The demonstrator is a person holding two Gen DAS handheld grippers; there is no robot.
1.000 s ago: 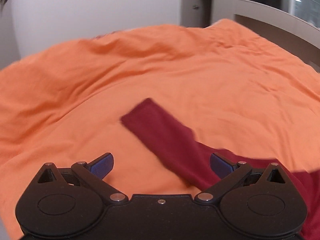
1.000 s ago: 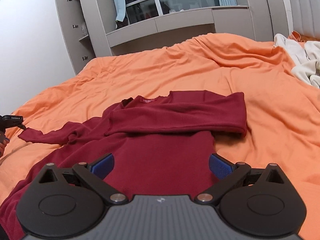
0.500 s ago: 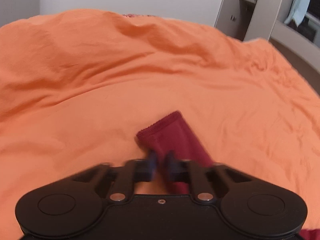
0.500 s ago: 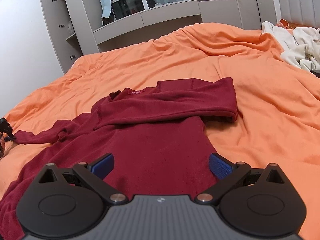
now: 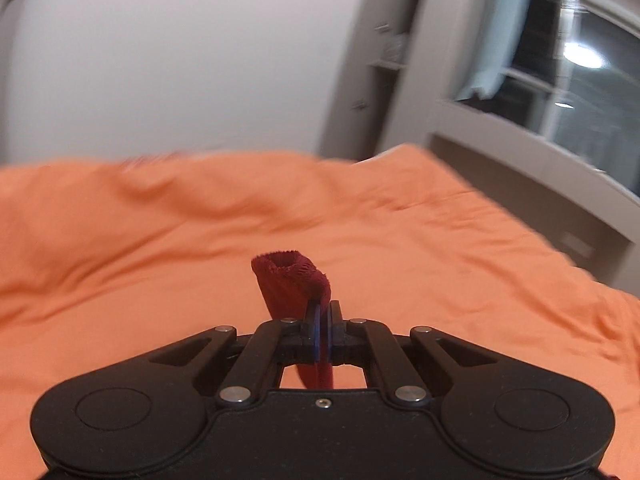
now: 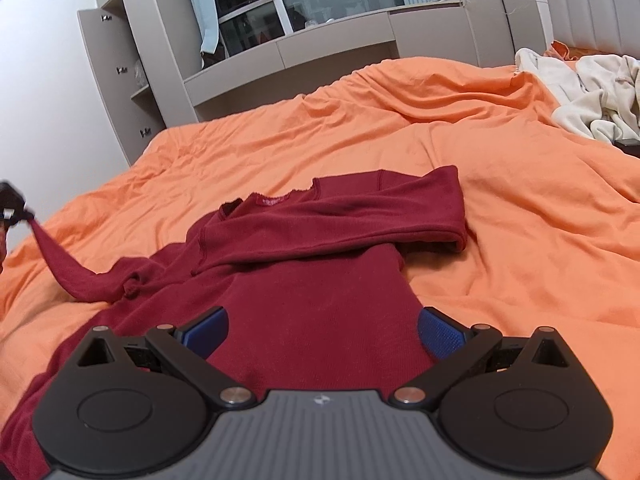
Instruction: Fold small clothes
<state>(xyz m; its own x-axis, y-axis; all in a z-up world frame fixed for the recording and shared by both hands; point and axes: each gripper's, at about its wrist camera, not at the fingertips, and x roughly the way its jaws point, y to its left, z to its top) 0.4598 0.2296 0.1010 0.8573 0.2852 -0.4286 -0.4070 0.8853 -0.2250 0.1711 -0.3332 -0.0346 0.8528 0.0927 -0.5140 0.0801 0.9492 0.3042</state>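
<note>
1. Maroon long-sleeve top (image 6: pixel 320 280) lies flat on the orange bedspread (image 6: pixel 500 184), neckline pointing away from the right wrist camera, body spread out.
2. Done so far, judging by the layout: one sleeve (image 6: pixel 340 220) is already folded across the chest, its fold edge near the far shoulder.
3. Left gripper (image 5: pixel 322 328) has its jaws clenched on the other sleeve's cuff (image 5: pixel 292 284); cuff opening sticks up past the pads, off the bed.
4. In the right wrist view that sleeve runs taut from the shoulder bunch up to the left gripper at the frame's left edge.
5. Right gripper (image 6: pixel 322 330) hangs over the lower body of the top, jaws spread wide, holding nothing.
6. Left to do, by my estimate: lay this second sleeve across, then fold the body up. Roughly a third done.
7. Pale clothes pile (image 6: pixel 584 92) sits well apart at far right, untouched.
</note>
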